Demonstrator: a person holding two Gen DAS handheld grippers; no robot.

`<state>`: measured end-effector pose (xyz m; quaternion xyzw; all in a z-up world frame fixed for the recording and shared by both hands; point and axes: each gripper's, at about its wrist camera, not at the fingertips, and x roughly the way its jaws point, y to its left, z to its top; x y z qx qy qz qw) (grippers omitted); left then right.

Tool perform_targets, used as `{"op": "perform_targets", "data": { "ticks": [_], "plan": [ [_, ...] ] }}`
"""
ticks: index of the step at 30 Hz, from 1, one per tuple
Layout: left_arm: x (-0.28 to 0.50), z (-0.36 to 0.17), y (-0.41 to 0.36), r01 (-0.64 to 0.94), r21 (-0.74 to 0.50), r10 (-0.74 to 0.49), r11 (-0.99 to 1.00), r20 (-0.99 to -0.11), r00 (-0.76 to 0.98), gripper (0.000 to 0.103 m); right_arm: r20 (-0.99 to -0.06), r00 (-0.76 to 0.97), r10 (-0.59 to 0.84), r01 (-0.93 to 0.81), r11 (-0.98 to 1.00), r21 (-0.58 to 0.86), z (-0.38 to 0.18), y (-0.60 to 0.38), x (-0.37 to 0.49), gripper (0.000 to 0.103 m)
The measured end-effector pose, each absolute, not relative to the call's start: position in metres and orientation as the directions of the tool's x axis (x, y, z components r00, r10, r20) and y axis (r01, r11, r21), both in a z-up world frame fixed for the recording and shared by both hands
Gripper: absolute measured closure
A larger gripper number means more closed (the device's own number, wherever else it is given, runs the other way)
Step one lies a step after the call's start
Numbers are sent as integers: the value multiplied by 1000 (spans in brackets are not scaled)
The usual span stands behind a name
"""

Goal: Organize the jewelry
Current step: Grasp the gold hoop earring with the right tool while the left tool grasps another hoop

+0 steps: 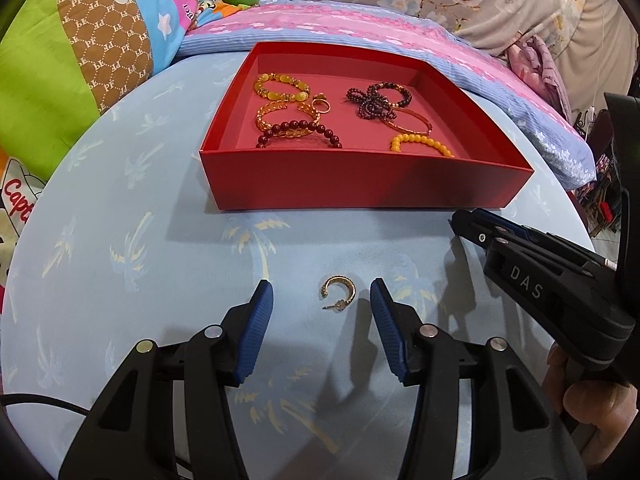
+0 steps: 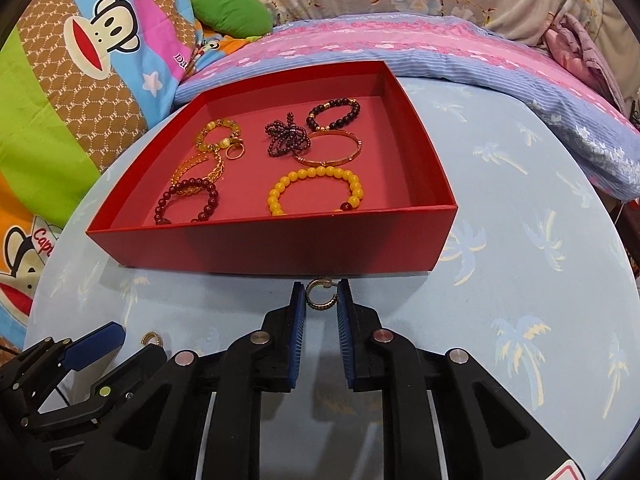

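A red box (image 1: 360, 184) holds several bracelets and a ring; it also shows in the right wrist view (image 2: 280, 248). A gold hoop earring (image 1: 339, 292) lies on the light blue cloth between the fingers of my open left gripper (image 1: 322, 300). My right gripper (image 2: 322, 298) is shut on a second gold hoop earring (image 2: 319, 296), held just in front of the box's near wall. The first earring also shows in the right wrist view (image 2: 152, 338), beside the left gripper (image 2: 96, 340). The right gripper shows in the left wrist view (image 1: 472, 224) at the right.
The cloth (image 1: 160, 280) covers a round surface. Colourful pillows (image 1: 80, 60) lie at the left, a pink and blue quilt (image 1: 360, 36) behind the box. In the box are a yellow bead bracelet (image 2: 316, 192), dark red beads (image 2: 188, 200) and a gold bangle (image 2: 328, 152).
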<state>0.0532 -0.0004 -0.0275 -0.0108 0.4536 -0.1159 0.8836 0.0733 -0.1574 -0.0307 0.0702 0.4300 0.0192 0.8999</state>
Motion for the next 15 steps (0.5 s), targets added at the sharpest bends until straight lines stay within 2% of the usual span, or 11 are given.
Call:
{"op": "perform_targets", "data": {
  "ticks": [9, 15],
  "plan": [
    [54, -29, -1, 206, -122, -220, 971, -795, 566, 63, -766, 632, 116, 38, 983, 180, -27, -165, 57, 88],
    [53, -29, -7, 232, -126, -239, 964, -794, 559, 80, -757, 641, 128, 36, 980, 196, -20, -168, 49, 88]
  ]
}}
